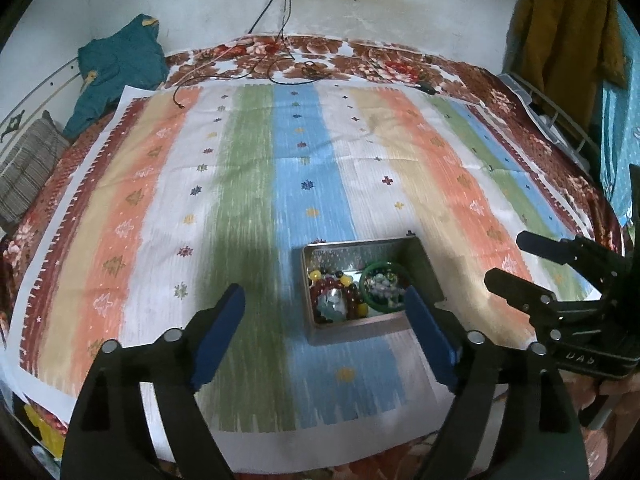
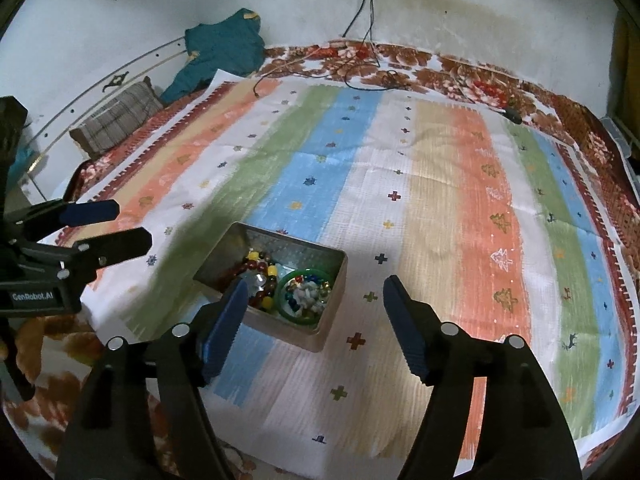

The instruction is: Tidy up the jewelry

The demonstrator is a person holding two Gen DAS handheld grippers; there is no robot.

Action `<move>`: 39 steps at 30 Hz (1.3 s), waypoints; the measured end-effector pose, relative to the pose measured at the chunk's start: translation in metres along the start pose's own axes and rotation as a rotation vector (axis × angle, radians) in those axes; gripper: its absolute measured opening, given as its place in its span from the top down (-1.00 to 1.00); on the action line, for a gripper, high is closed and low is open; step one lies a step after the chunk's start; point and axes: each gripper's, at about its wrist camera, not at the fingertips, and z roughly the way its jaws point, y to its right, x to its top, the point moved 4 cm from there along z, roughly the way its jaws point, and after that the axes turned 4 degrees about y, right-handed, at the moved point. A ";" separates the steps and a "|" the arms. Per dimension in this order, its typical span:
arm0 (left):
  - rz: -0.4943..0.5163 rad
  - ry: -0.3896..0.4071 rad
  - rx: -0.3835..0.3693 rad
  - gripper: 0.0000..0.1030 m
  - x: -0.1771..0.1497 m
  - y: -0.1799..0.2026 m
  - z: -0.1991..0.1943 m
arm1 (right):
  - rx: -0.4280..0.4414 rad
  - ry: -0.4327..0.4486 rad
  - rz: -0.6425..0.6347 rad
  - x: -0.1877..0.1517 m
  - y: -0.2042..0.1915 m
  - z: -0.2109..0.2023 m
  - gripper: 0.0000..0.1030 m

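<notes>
A bed (image 1: 520,80) with a brown floral blanket fills both views, and a striped cloth (image 1: 248,184) in orange, green, blue and white bands lies spread over it, reaching under and far ahead of both pairs of fingers. At the far left edge sit a teal garment (image 1: 120,68) and a grey checked cushion (image 1: 28,164); black cables (image 1: 280,20) hang from a wall socket onto the blanket. Only the left wrist view shows a mustard garment (image 1: 568,32) hanging at the far right.

The metal tin (image 1: 424,264) stands on the cloth, open-topped. In the left wrist view it lies just ahead of the left gripper (image 1: 324,308), toward its right finger (image 1: 428,336), which overlaps the tin's near right corner in the picture. In the right wrist view the same tin sits ahead of the right gripper's left finger (image 2: 224,328), which covers part of its near side.

The left gripper is spread wide with nothing between its fingers; the right gripper (image 2: 312,320) is likewise spread wide and empty. Each view also catches the other gripper from the side.

Inside the tin, a green bangle (image 2: 288,308) lies on the right side around a cluster of small mixed beads (image 2: 308,292). A dark red bead bracelet (image 2: 256,268) with yellow beads curls on the left side. The left wrist view shows a pale bluish piece inside that bracelet; the right wrist view hides it partly.
</notes>
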 end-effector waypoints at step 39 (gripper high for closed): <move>0.041 0.107 0.058 -0.89 -0.031 0.006 -0.039 | 0.000 0.104 -0.031 -0.022 -0.014 -0.044 -0.84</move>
